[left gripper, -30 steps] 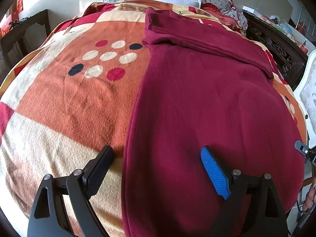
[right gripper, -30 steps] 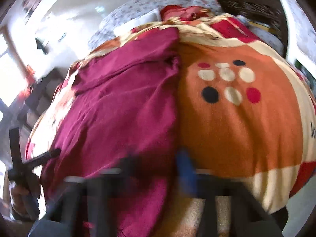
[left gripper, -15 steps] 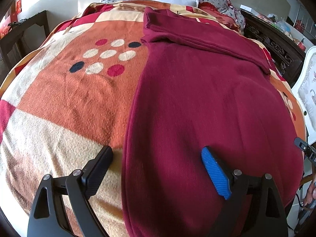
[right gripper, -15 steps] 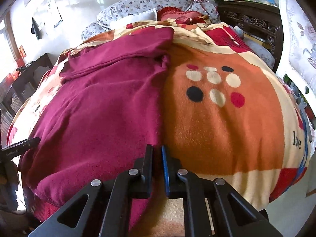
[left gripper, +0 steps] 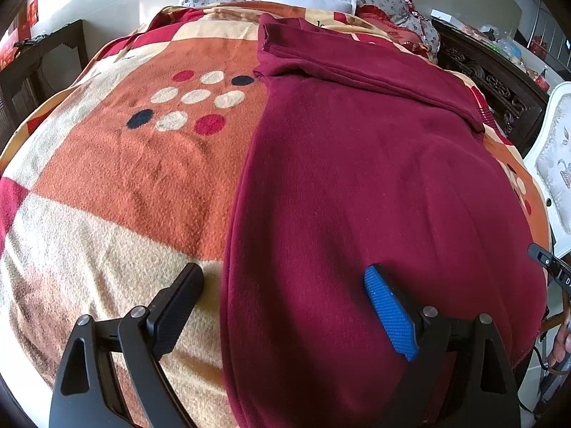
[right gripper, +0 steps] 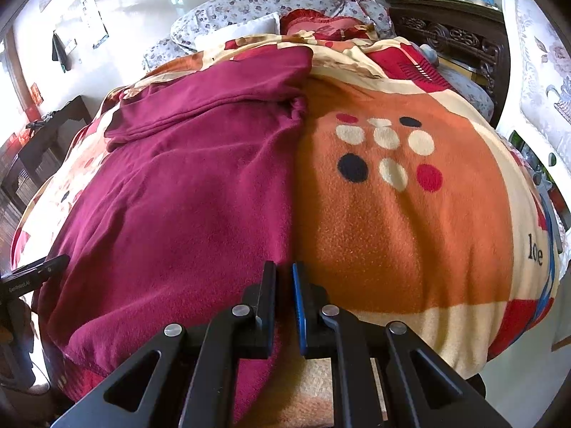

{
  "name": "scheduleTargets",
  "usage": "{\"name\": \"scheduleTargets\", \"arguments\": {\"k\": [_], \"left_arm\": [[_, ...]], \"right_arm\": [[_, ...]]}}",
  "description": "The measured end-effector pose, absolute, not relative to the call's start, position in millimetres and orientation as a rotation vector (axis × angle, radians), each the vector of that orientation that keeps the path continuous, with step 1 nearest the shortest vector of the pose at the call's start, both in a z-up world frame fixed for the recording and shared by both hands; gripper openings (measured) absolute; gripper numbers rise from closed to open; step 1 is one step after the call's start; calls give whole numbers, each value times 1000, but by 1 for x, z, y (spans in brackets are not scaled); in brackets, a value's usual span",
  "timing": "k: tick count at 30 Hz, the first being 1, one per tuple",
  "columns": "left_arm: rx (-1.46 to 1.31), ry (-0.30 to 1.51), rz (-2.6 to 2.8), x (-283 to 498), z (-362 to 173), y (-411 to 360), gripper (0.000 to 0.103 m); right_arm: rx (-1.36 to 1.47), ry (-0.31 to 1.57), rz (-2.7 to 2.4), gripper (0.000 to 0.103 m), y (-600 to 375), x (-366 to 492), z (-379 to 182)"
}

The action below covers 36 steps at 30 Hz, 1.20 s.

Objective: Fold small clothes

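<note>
My left tool (left gripper: 283,306) hangs spread wide over the maroon garment (left gripper: 357,196) on the blanket (left gripper: 125,178); my right tool (right gripper: 284,285) is clenched at its edge, grip unclear.

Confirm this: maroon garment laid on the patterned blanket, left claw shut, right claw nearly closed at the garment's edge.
Not quite: the left claw is open, its fingers spread wide over the maroon garment, as the left wrist view shows. The rest holds: patterned blanket, right claw nearly closed.

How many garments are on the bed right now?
1: a maroon garment spread flat on the patterned blanket, its top part folded across the far end. Anything lying under it would be hidden.
</note>
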<state>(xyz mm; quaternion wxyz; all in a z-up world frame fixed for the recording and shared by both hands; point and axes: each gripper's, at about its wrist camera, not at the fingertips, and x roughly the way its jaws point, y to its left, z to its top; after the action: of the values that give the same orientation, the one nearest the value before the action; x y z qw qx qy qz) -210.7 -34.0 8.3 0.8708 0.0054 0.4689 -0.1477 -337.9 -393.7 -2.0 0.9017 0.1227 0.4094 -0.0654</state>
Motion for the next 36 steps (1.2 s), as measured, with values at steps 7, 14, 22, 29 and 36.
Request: {"name": "scheduleTargets", "arguments": {"k": [7,14,22,29,36], "left_arm": [[-72,992,-317,-212,16,-18,91],[-138,988,-291,-205,12,-12,92],[21,949,-406,-210,17,-44,25],[-35,946,-436,-209,26,-31,10],[-39,962,-404,-210,18,-17,7]], "right_arm": [[245,853,-130,10,-393,-336,-3],[253,855,-121,11,-394,-334,-5],[351,841,-59,51,-393,-335,-3],[290,855,-73,52,-382,-335,1],[283,862,-68,59,-382,-336,0]]}}
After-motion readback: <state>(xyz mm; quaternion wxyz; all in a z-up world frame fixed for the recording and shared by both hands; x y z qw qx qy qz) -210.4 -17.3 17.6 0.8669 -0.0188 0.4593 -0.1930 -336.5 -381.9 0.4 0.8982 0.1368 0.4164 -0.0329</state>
